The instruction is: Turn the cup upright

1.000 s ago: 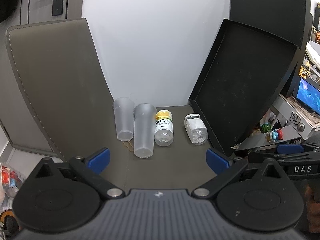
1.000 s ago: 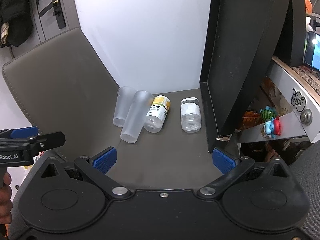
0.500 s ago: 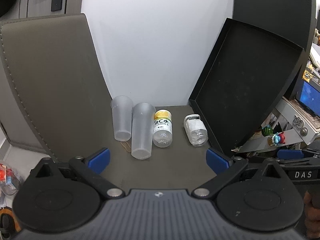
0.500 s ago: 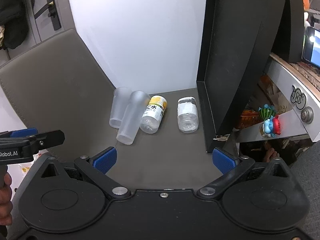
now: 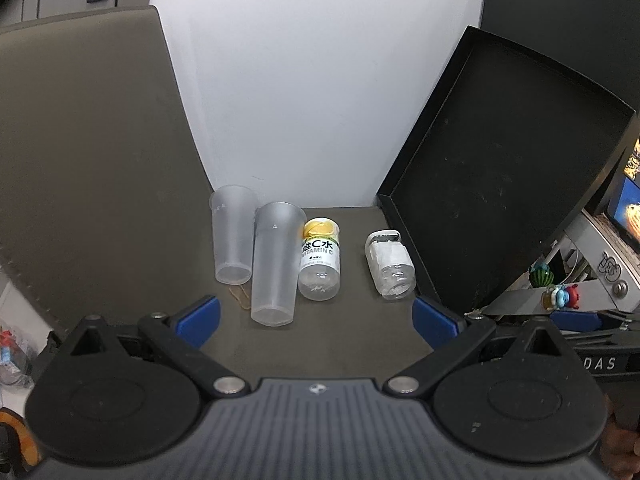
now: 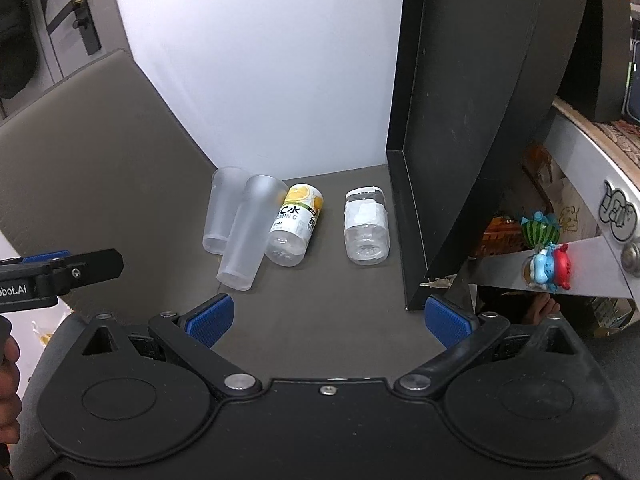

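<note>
**Both grippers edge closer, cups still lying down**

Compared with a second ago, the row of objects sits slightly larger and lower in both wrist views, so the approach has only begun. The left gripper [image 5: 316, 316] is spread wide and empty; the right gripper [image 6: 328, 316] likewise. Just ahead and left of the left gripper's centre lies the nearer frosted cup [image 5: 276, 264], on its side, base toward the camera, touching the farther frosted cup [image 5: 232, 236] and the vitamin C bottle [image 5: 320, 264]. The clear bottle [image 5: 390, 264] lies apart, ahead to the right. Nothing is gripped yet.
</note>
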{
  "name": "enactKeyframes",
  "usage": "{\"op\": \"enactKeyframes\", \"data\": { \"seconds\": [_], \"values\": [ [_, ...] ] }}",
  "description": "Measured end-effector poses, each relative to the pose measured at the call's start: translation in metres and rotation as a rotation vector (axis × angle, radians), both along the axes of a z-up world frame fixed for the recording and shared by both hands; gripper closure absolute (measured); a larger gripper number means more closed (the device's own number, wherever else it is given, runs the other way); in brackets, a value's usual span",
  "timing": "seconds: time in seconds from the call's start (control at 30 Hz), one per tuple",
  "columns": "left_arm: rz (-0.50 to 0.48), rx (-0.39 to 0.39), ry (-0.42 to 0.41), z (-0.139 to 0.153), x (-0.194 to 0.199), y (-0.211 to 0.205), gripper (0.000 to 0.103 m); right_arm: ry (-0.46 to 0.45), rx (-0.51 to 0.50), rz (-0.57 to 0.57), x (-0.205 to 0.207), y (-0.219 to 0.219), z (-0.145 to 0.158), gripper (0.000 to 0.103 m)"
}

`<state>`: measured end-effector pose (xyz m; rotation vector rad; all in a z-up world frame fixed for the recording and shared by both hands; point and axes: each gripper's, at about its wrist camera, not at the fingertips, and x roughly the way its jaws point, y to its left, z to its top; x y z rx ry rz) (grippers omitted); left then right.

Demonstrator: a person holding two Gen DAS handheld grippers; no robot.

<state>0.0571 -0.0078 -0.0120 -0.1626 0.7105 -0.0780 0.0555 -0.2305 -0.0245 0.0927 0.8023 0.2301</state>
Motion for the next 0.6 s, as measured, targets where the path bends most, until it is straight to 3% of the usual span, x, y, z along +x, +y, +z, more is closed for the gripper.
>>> {"op": "enactKeyframes", "data": {
  "seconds": [0.6],
  "values": [
    [-0.022,-0.045,0.075,-0.013,0.064,-0.004,0.001,0.021,0.066,0.001,0.035,-0.012,-0.009,0.0]
  ]
}}
